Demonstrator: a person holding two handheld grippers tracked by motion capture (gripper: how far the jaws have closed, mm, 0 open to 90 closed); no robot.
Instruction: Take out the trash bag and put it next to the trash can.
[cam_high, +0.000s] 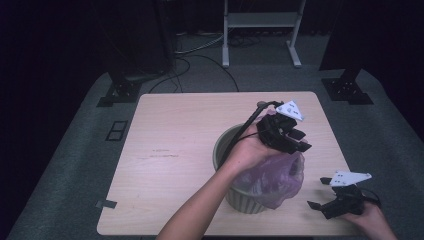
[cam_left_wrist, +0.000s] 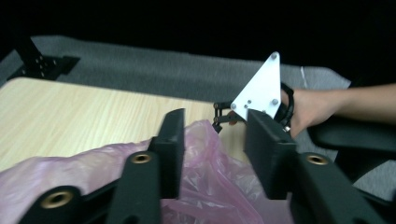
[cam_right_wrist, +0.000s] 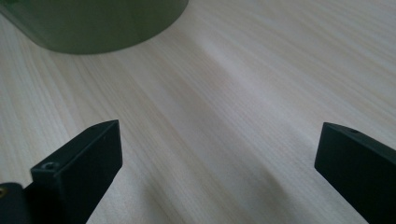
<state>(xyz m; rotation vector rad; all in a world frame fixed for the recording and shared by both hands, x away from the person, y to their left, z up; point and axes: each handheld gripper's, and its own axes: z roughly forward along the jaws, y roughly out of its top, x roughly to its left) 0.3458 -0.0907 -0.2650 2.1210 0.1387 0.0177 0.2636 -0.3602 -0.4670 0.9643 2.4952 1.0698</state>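
High view: one wooden table (cam_high: 165, 160), one green ribbed bin (cam_high: 243, 201) near its front right part, one pale pink plastic bag (cam_high: 270, 181) draped over the bin's right rim and hanging down the outside. Probably being fitted as a liner, hence the film spread across the mouth rather than bunched inside. Left gripper (cam_high: 292, 142) poised over the right side of the rim, directly above the bag, forearm crossing the bin to get there. Right gripper (cam_high: 330, 206) parked low on the table to the right of the bin, well apart from the bag, apparently idle. Two grippers, two hands counted.

Left gripper view: jaws parted to a moderate gap, bag film (cam_left_wrist: 93, 163) lying below and between them, not pinched; pads clear of the plastic on both sides as far as visible, though the lower contact is cut off by the frame edge. Right gripper (cam_left_wrist: 222, 116) seen farther off, beyond the bag, with its grey plate and the hand behind it.

Right gripper view: jaws spread wide, nothing between them but bare table (cam_right_wrist: 243, 116). Bin wall (cam_right_wrist: 93, 23) at upper left, near but not touched. Aimed toward the bin's base, plausibly ready to steady it or take the bag's hem.
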